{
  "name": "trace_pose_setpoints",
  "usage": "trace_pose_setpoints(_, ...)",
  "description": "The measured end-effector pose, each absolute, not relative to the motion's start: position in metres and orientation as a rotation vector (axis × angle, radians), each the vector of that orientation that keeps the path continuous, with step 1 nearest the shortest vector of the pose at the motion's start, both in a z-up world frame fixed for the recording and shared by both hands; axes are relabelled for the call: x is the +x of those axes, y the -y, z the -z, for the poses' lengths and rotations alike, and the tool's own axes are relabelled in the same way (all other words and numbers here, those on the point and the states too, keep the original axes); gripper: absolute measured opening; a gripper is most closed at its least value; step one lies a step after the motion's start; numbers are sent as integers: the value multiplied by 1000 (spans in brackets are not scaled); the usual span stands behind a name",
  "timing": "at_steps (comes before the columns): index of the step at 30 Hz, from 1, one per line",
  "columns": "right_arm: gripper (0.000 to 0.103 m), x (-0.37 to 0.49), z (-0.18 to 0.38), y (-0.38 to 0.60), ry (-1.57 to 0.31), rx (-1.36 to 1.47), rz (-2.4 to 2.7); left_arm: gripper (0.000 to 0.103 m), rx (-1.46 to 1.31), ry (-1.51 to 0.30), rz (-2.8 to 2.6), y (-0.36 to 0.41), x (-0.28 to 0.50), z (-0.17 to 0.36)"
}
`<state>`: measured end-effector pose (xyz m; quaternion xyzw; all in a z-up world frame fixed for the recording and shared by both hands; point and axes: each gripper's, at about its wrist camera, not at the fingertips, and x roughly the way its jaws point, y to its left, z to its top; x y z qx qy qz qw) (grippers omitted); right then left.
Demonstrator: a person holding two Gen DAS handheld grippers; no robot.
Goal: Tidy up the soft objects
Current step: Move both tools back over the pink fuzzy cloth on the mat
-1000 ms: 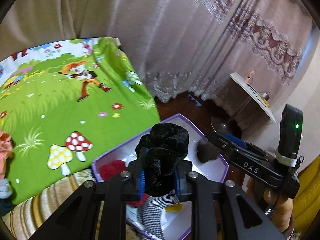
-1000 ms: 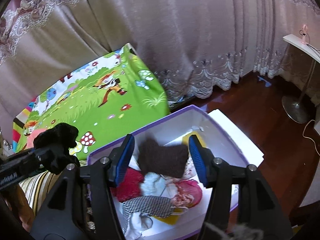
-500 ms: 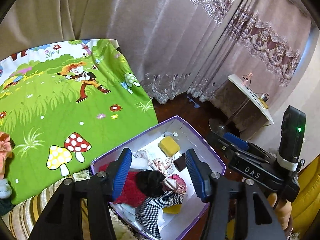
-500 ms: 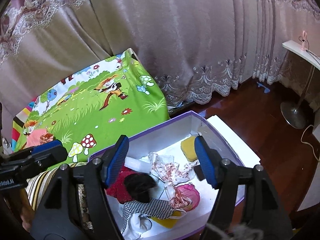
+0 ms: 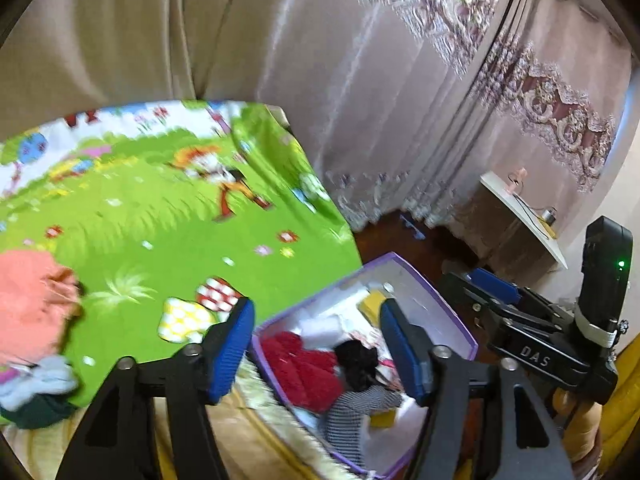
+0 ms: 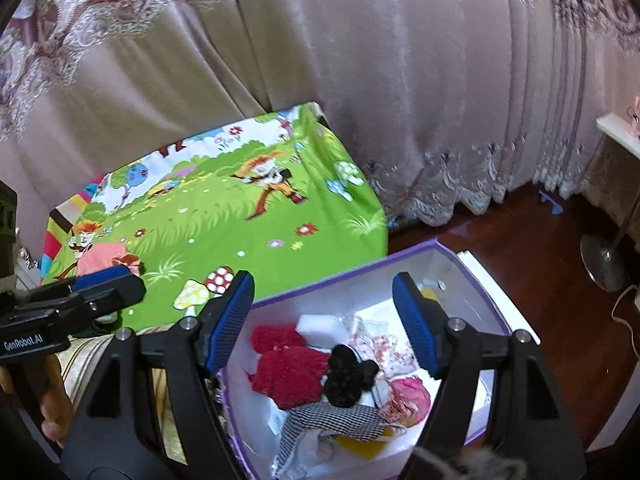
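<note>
Left gripper (image 5: 316, 344): jaws wide apart, nothing between them; they have just been opening. A second ago they clamped the black fuzzy piece (image 6: 349, 372); it now lies in the purple-rimmed box (image 6: 344, 276), on top of the pile, touching the red knit (image 6: 290, 368) and the checked cloth (image 6: 332, 416).

Right gripper (image 6: 322, 322): also spread wide and empty, jaws just been opening; the dark brown piece it carried earlier is not clearly visible in the box now.

Reading: both drops look done, and both hands seem free for the next pickup.

Remaining soft items sit on the green cartoon mat (image 5: 168, 232), far from the box: a pink cloth (image 5: 32, 304) and a grey-and-dark bundle (image 5: 36, 392) at the mat's near edge.

In the way: the two grippers are close together beside the box. Left view blurred.
</note>
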<state>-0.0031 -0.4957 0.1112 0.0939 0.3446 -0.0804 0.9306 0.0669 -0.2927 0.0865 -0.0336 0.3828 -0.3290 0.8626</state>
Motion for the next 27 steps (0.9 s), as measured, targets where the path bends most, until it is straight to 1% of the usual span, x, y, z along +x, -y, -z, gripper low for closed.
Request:
trace_pose_setpoints(4, 87, -1, -126, 470, -652, 143, 138, 84, -59, -698, 629, 263, 60, -106)
trace_pose_setpoints(8, 93, 5, -139, 442, -623, 82, 120, 85, -77, -648, 505, 223, 64, -118)
trace_pose_setpoints(13, 101, 10, -150, 406, -572, -6, 136, 85, -66, -517, 415, 170, 62, -134)
trace_pose_setpoints(16, 102, 12, -156, 385, -542, -70, 118, 86, -28, -470, 358, 138, 64, -141)
trace_pose_setpoints(18, 102, 14, -159, 373, -527, -89, 91, 87, -23, -481, 322, 116, 71, -141)
trace_pose_setpoints(23, 102, 21, -159, 344, -473, -79, -14, 87, -45, -627, 213, 62, 106, -125)
trace_pose_setpoints(27, 102, 31, -153, 314, -510, -114, -65, 87, -81, -718, 168, 33, 135, -106)
